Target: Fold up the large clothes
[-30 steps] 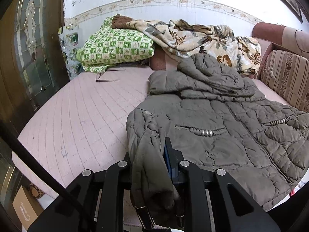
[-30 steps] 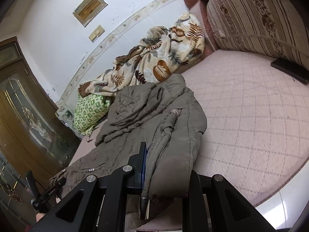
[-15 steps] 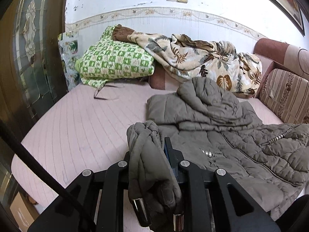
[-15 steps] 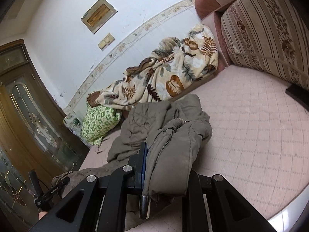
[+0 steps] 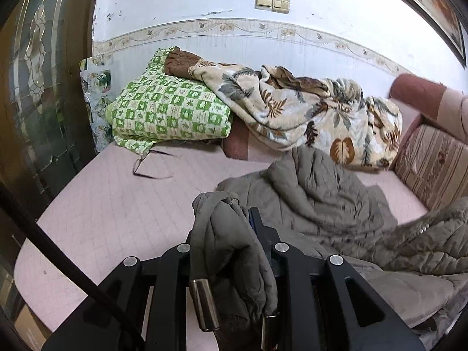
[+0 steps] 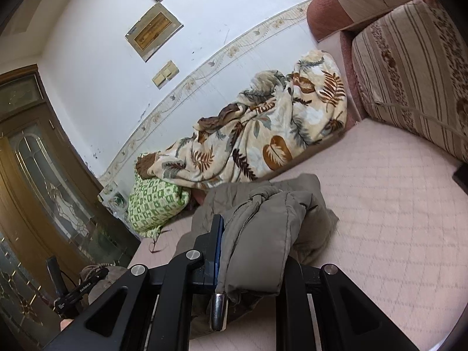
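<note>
A large olive-grey quilted jacket (image 5: 330,204) lies partly on the pink bed (image 5: 117,204), its lower half raised off the mattress. My left gripper (image 5: 231,228) is shut on a bunched corner of the jacket, which drapes over and hides the fingertips. In the right wrist view my right gripper (image 6: 251,228) is shut on another bunched corner of the jacket (image 6: 263,219), folded fabric hanging between the jaws. The other gripper (image 6: 79,286) shows at the lower left of that view, holding fabric.
A leaf-patterned blanket (image 5: 307,111) and a green checked pillow (image 5: 169,111) lie against the far wall. A striped sofa cushion (image 6: 409,67) borders the bed on the right. A wooden glass-panelled door (image 6: 38,190) stands on the left. A dark thread loop (image 5: 152,166) lies on the mattress.
Both grippers have risen with the jacket's corners in them. The hem has lifted off the bed and the jacket's body has folded back toward its hood.
</note>
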A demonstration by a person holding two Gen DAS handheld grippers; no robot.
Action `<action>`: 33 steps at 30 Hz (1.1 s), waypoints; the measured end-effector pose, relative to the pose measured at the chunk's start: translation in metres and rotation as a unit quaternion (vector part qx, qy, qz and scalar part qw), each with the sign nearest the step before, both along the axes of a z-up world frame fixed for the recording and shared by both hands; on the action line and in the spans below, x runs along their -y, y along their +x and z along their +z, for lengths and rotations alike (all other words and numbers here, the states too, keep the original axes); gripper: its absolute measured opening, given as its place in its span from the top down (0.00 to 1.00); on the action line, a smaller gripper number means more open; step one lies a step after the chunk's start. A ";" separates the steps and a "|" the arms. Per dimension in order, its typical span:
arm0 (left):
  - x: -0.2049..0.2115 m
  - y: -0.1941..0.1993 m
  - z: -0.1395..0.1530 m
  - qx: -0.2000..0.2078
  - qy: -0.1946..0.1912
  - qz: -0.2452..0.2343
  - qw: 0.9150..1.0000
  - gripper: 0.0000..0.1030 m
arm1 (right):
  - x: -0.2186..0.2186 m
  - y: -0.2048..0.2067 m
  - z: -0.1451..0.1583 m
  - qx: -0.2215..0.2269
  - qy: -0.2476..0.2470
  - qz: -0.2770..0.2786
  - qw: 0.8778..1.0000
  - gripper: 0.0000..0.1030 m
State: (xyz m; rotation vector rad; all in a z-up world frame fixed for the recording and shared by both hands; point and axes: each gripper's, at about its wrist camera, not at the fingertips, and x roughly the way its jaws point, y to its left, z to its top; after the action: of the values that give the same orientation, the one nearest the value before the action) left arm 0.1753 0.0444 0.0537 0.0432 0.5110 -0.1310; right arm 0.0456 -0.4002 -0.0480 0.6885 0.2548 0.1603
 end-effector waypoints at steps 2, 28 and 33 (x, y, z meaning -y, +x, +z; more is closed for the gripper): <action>0.003 0.015 0.005 0.000 -0.004 0.003 1.000 0.79 | 0.004 0.014 0.007 0.000 0.002 -0.003 1.000 0.85; 0.018 0.329 -0.052 -0.114 -0.051 0.074 0.989 0.54 | 0.047 0.352 -0.017 -0.120 -0.022 -0.021 0.992 0.85; 0.018 0.336 -0.056 -0.101 -0.026 0.078 0.991 0.50 | 0.051 0.394 -0.054 -0.166 0.007 -0.011 0.986 0.80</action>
State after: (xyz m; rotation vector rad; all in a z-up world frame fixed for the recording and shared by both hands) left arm 0.5116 0.0266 -0.0022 -0.0617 0.7114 0.0037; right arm 0.4398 -0.4514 -0.1018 0.7311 0.5660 0.0254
